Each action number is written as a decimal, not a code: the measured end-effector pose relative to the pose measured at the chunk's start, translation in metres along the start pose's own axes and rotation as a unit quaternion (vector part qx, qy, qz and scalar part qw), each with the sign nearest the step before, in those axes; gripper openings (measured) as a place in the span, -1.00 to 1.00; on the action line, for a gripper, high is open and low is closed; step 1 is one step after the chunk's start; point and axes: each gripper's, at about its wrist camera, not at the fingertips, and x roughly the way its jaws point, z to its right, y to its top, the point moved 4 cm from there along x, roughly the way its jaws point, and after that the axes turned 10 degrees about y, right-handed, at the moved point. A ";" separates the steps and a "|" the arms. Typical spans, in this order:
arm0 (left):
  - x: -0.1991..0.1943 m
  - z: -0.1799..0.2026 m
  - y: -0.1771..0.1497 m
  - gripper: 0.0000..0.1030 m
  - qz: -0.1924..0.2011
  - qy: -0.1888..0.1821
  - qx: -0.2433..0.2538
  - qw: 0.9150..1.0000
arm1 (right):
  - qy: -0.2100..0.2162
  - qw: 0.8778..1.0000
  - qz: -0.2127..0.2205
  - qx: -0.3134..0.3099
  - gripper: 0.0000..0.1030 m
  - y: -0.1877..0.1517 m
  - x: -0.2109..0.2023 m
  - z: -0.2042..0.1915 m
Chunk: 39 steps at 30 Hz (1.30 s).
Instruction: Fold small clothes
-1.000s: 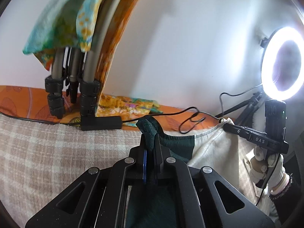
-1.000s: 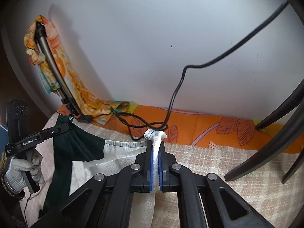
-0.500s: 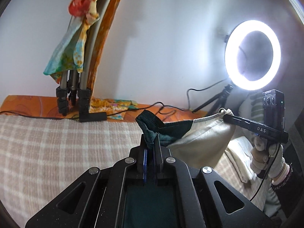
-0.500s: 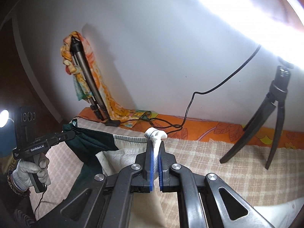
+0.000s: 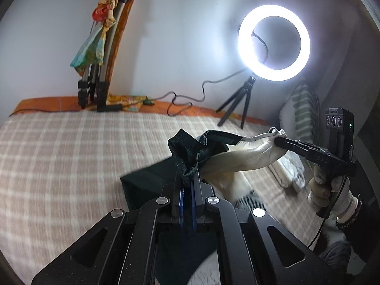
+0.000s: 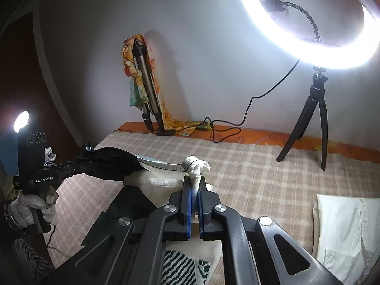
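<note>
While both grippers hold the garment (image 5: 239, 163) aloft over the checked blanket (image 5: 71, 156), it stretches between them — the left gripper (image 5: 187, 185) pinches a bunched dark green corner, the right gripper (image 6: 195, 187) clamps a knotted cream corner. Its cloth is soft and limp, 2-toned, with a zigzag-striped panel hanging below. A folded white piece (image 6: 344, 225) lies nearby — beside the ring light's tripod (image 6: 311, 118).

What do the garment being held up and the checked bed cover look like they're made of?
The garment, pinched by the left hand-held gripper and right hand-held gripper, looks like thin soft knit, probably cotton: it bunches and drapes limply, with a dark green part and a cream part. The bed cover looks like matte woven cloth, with a beige-and-white check; its fibre is unclear.
</note>
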 end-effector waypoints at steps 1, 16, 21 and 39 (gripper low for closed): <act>-0.004 0.004 -0.013 -0.94 -0.004 0.001 0.007 1.000 | 0.000 1.000 -0.002 0.000 -0.97 -0.010 -0.002 -0.004; -0.027 0.024 -0.098 -0.94 -0.024 0.031 0.115 0.993 | -0.022 0.998 -0.015 -0.056 -0.95 -0.110 -0.029 -0.037; -0.029 0.020 -0.117 -0.94 -0.040 0.048 0.143 0.988 | -0.034 0.993 -0.036 -0.108 -0.94 -0.130 -0.035 -0.055; -0.070 0.019 -0.147 -0.73 -0.056 0.069 0.203 0.975 | -0.007 0.997 -0.068 -0.040 -0.26 -0.162 -0.069 -0.050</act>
